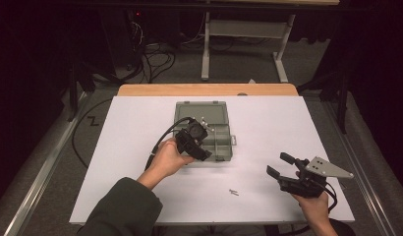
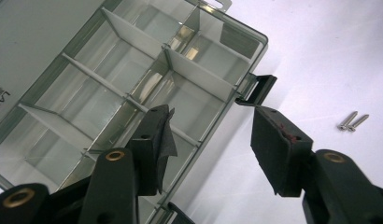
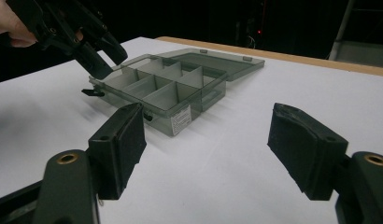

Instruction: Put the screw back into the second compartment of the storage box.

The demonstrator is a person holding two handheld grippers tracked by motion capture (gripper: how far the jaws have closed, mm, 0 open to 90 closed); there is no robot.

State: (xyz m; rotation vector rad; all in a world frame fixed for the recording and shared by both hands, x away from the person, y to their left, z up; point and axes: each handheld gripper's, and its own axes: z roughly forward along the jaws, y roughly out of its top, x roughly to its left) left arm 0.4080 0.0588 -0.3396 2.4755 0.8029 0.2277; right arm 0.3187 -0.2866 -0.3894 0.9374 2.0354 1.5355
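High view puts my right claw [image 1: 276, 165] nearest to me, low at the near right of the white bench [image 1: 268, 118], gripped in my right hand [image 1: 315, 209]. Its jaws stand apart with nothing between them, so it is released and hovering over bare bench surface. In the right gripper view I look between those two black pads across the bench toward the box, and nothing touches either pad.

A little farther in and to the left of that claw, two small screws [image 1: 233, 192] lie side by side on the bench, touching or nearly so. In the left gripper view I see the same screws [image 2: 352, 121] on the white surface, well apart from the box.

Farther still, near the middle of the bench, sits the compartment box [image 1: 224, 142], a smoky see-through case with its lid [image 1: 202, 112] swung open and lying flat on the far side. Grey dividers split the tray into several cells, and the ones I can see into look bare. A black latch [image 2: 257, 88] sticks out from the box's near edge.

My left claw [image 1: 205, 153] hangs over the near left part of that box, held in my left hand [image 1: 167, 158], with its cable looping off to the left. In the left gripper view its jaws are spread, one pad over the cells and the other out past the box's edge above the bench; it is released and grasps nothing.
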